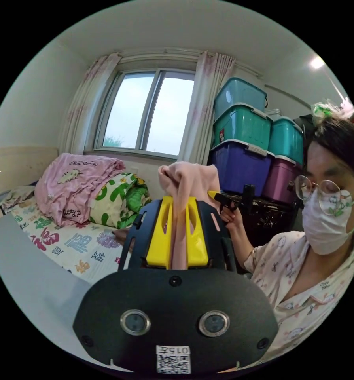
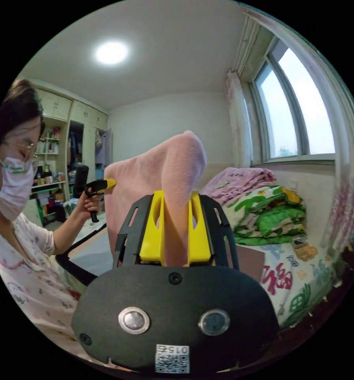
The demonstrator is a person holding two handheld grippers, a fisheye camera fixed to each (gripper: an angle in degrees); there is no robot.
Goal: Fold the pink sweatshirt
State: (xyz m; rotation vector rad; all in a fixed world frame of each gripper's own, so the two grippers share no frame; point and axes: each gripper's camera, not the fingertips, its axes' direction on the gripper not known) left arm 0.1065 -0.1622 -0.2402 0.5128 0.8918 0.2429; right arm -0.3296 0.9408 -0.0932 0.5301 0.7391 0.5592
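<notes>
Left gripper view: on the left we see a bed [image 1: 72, 245] with a printed sheet and a heap of folded bedding [image 1: 93, 190]; in the middle, the left gripper [image 1: 179, 206].
Left gripper's hold: its yellow jaws are closed tight on a bunched edge of the pink sweatshirt [image 1: 188, 178], which sticks up between them.
Further right: a person in a mask holds the other tool's handle in a hand [image 1: 230, 215]; stacked storage bins [image 1: 248, 146] stand behind.
Right gripper view: at left we see the same person; in the middle, the right gripper [image 2: 176, 206].
Right gripper's hold: both jaws are clamped on another fold of the pink sweatshirt [image 2: 161, 170], which spans across to the far gripper [image 2: 99, 186].
Where the garment is: lifted in the air between the two tools, above the bed.
Risk, as we judge it: each grip takes only a thick wad of cloth, so a hard pull apart could drag it out of one tool.
Second risk: the hanging part is hidden, so we may lay it down twisted or creased.
</notes>
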